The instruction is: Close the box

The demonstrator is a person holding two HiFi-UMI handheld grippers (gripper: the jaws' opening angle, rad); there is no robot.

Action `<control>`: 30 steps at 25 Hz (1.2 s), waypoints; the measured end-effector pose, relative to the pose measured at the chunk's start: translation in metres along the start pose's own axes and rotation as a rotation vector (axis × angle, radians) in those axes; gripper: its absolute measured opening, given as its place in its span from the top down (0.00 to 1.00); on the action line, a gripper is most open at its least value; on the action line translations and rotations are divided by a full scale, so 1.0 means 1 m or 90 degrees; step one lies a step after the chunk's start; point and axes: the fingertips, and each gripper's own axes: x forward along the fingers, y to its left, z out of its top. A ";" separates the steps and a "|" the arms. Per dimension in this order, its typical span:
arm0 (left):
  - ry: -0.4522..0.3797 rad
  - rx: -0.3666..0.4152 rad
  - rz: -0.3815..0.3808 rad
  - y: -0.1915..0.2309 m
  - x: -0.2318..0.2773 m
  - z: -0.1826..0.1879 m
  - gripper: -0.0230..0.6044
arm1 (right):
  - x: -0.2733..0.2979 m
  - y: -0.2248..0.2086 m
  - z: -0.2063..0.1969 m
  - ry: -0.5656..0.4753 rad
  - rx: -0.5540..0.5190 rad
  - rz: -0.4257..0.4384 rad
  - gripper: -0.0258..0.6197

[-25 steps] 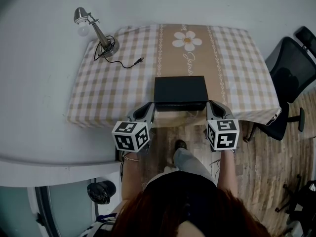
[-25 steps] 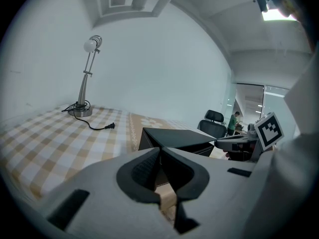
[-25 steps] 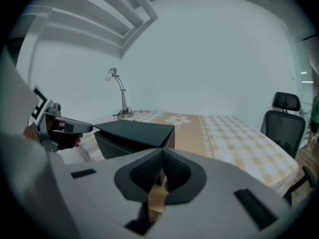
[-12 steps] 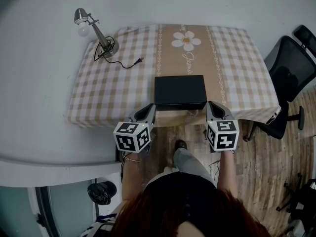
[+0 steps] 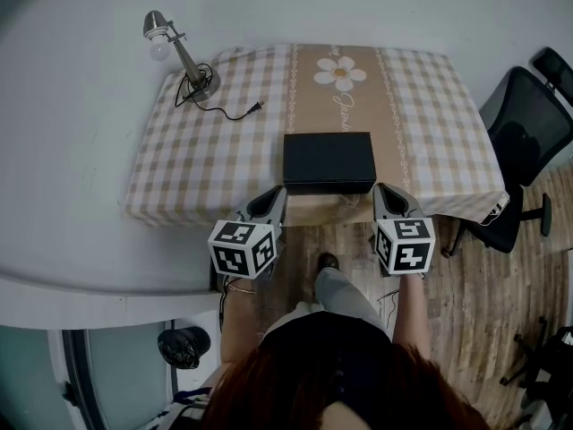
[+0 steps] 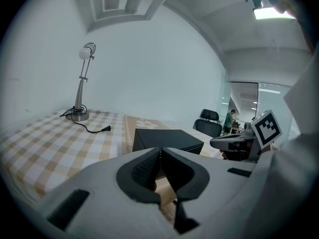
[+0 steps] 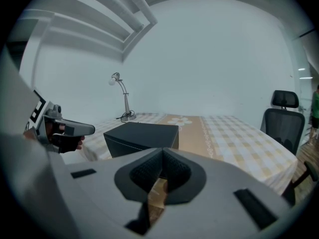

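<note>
A black box (image 5: 329, 161) lies with its lid down near the front edge of the table, also seen as the box (image 6: 167, 139) in the left gripper view and the box (image 7: 141, 137) in the right gripper view. My left gripper (image 5: 271, 197) hovers just off the box's front left corner, jaws pressed together with nothing between them. My right gripper (image 5: 387, 193) sits off the front right corner, jaws likewise together and empty. Neither touches the box.
A checked tablecloth (image 5: 206, 164) with a daisy runner covers the table. A desk lamp (image 5: 183, 54) with a loose cord (image 5: 233, 112) stands at the back left. A black office chair (image 5: 528, 133) is at the right, beyond the table edge.
Both grippers have drawn back slightly toward me, away from the box's front. The box now sits flat and fully shut.
</note>
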 end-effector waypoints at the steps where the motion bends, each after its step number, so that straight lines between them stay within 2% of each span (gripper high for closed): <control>1: -0.003 0.003 -0.001 -0.002 -0.002 0.001 0.92 | -0.002 0.002 0.000 -0.002 0.003 0.003 0.93; 11: -0.035 0.043 -0.010 -0.028 -0.036 0.007 0.92 | -0.033 0.031 0.008 -0.044 0.012 0.020 0.93; 22: -0.079 0.086 -0.019 -0.057 -0.075 0.014 0.92 | -0.073 0.057 0.020 -0.099 0.008 0.011 0.93; 30: -0.110 0.118 -0.009 -0.073 -0.103 0.021 0.92 | -0.102 0.083 0.030 -0.136 0.013 0.035 0.93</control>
